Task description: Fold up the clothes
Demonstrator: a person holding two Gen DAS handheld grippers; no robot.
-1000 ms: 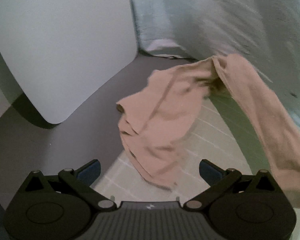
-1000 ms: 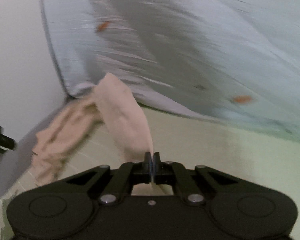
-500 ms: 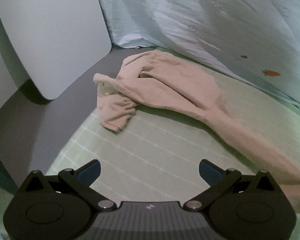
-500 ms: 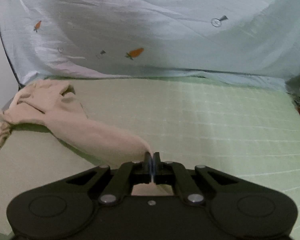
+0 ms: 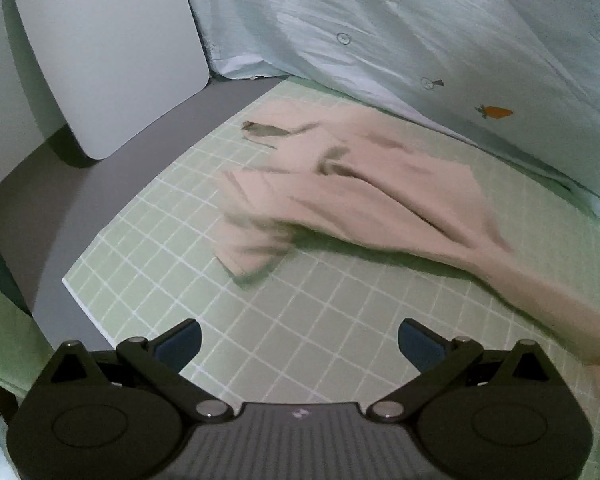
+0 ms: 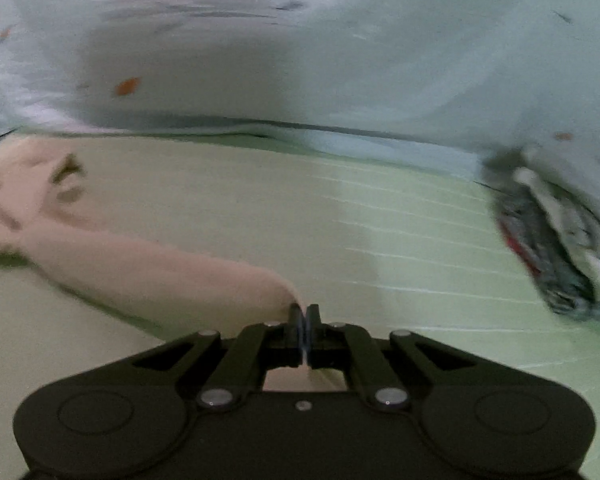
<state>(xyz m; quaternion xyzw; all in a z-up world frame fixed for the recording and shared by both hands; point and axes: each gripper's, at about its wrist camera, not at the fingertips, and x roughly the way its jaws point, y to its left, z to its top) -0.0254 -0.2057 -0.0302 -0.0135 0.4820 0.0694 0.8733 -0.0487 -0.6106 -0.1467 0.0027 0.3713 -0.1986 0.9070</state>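
Looking through the left wrist camera, I see my left claw (image 5: pixel 299 340) released, its fingers spread wide above the green checked bed sheet (image 5: pixel 308 320), gripping nothing. The beige garment (image 5: pixel 364 196) lies crumpled ahead, one long part trailing off toward the lower right edge; a white panel (image 5: pixel 108 52) and a carrot-print quilt (image 5: pixel 440 32) stand behind. The right wrist view, blurred, shows what that one misses: my right claw (image 6: pixel 303 318) clenched on the garment's end, and a dark heap of fabric (image 6: pixel 556 232) far right.
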